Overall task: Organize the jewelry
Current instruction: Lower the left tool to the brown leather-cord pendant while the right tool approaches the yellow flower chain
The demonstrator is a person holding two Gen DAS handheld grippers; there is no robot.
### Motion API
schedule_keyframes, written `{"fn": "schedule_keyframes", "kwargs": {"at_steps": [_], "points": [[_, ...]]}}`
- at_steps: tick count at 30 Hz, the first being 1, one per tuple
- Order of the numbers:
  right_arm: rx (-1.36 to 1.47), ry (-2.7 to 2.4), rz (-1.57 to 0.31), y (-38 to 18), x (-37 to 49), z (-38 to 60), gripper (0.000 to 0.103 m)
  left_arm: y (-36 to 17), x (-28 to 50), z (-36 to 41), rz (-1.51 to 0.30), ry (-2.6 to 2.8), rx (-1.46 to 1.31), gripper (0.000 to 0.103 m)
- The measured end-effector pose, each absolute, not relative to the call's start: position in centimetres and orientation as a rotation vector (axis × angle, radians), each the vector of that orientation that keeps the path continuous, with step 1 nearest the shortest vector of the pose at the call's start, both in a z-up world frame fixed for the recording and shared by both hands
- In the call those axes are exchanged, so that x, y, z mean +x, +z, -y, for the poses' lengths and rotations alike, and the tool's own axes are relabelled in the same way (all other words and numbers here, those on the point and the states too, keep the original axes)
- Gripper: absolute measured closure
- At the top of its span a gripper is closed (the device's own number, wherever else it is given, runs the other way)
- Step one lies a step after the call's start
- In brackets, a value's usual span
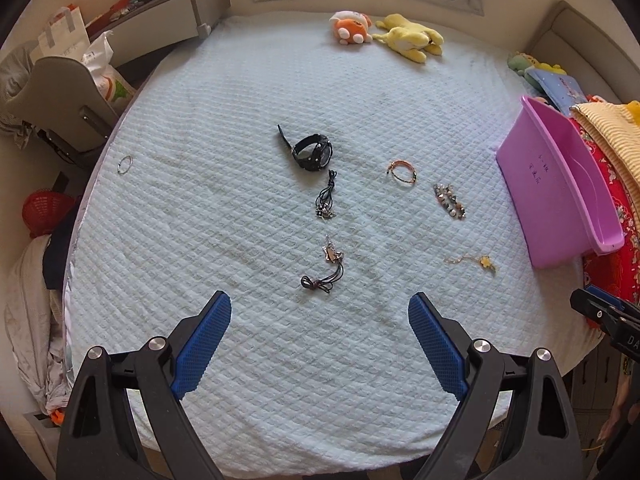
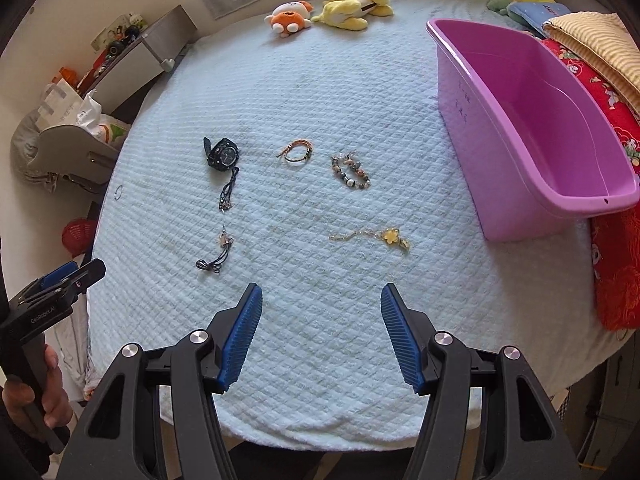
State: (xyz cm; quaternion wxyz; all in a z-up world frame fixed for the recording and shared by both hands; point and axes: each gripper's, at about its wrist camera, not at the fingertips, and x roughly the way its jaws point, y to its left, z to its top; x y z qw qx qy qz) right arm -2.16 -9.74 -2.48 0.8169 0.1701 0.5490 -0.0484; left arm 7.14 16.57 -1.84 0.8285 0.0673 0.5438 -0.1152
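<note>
- Step in hand: I judge the sort has not begun. Every piece lies loose on the bed (image 1: 240,100), and the purple bin (image 2: 520,148) at its right side looks empty as far as I can see into it.
- Left tool (image 1: 320,344): jaws spread wide, holding nothing, hovering over the near edge of the quilt.
- Right tool (image 2: 322,332): likewise wide open and empty, hovering above the near edge.
- Watch, one: black watch (image 1: 310,152), mid-bed, farthest of the central group.
- Cord charms, two: dark cord charm (image 1: 326,196) just beside the watch; star charm (image 1: 328,264) on a black cord, nearest my left tool.
- Bracelets, two: orange cord bracelet (image 2: 296,150) and beaded bracelet (image 2: 351,170), near each other, between the watch and the bin.
- Chain, one: gold flower chain (image 2: 372,237), nearest my right tool.
- Ring, one: thin ring (image 1: 125,164), well apart from the rest, by the bed's left edge.
- Total: seven pieces.
- Plush toys at the far end, two: orange plush (image 2: 289,16), yellow plush (image 2: 352,6). Not part of the job.
- Next move, as I judge it: lower the right tool over the flower chain and close on the flower itself; the fine chain offers little to pinch against the soft quilt.
</note>
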Motion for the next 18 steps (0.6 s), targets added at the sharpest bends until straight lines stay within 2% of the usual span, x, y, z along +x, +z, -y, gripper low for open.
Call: {"fn": "schedule_keyframes", "kwargs": {"at_steps": [18], "points": [[0.251, -0.127, -1.083, -17.4, 0.7, 13.5, 0.044, -16.2, 7.9, -12.7, -1.017, -0.244, 0.15, 0.014]]}}
